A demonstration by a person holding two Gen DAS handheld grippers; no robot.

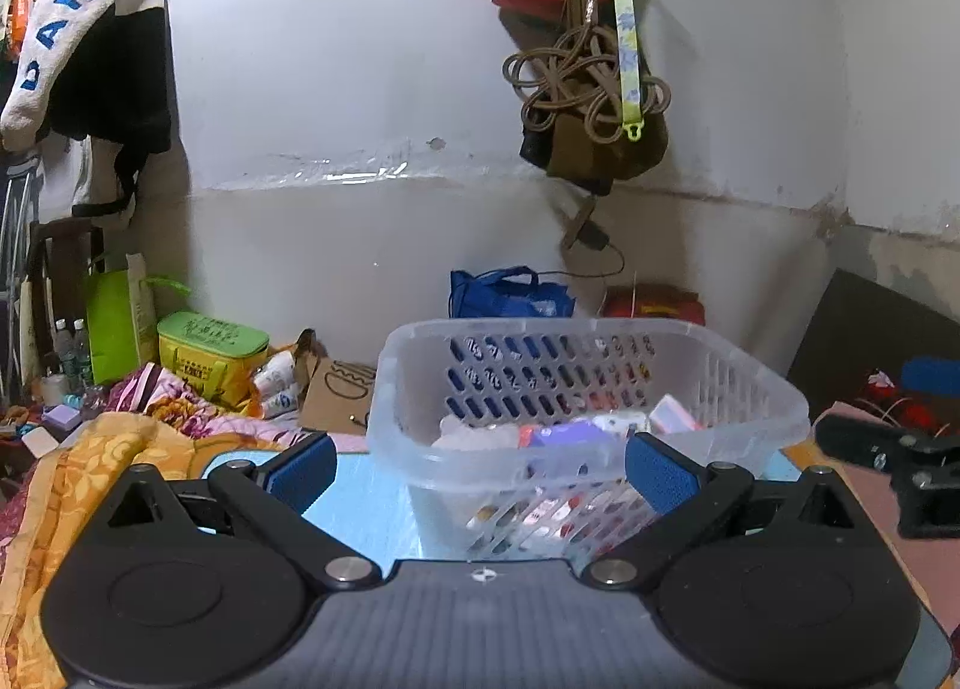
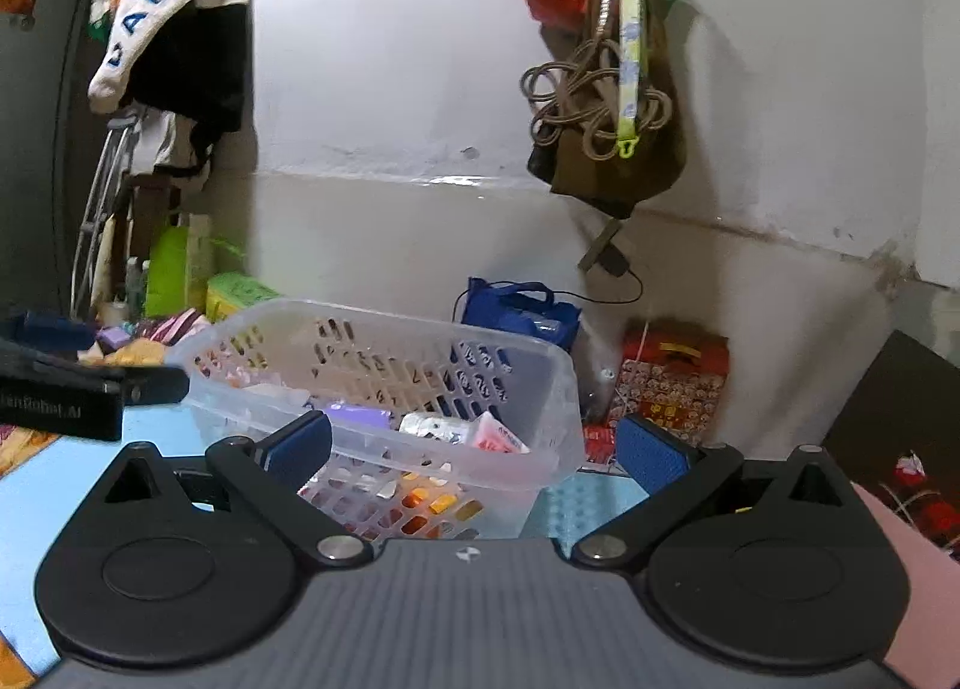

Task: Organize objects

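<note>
Sitting on the blue tabletop (image 1: 360, 509) ahead of you, the clear basket (image 1: 588, 389) already holds several small packets, so much of the sorting looks done. Your left gripper (image 1: 480, 467) and right gripper (image 2: 474, 449) both hang spread and empty. Only your left view shows loose bits on the quilt (image 1: 120, 449); your right view alone shows the red box (image 2: 672, 383).

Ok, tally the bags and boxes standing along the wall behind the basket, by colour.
Counting what both wrist views show on the floor along the wall behind the clear plastic basket:
Blue bag: 1
Green bag: 1
Green-lidded yellow box: 1
Red patterned box: 1
Total: 4
</note>
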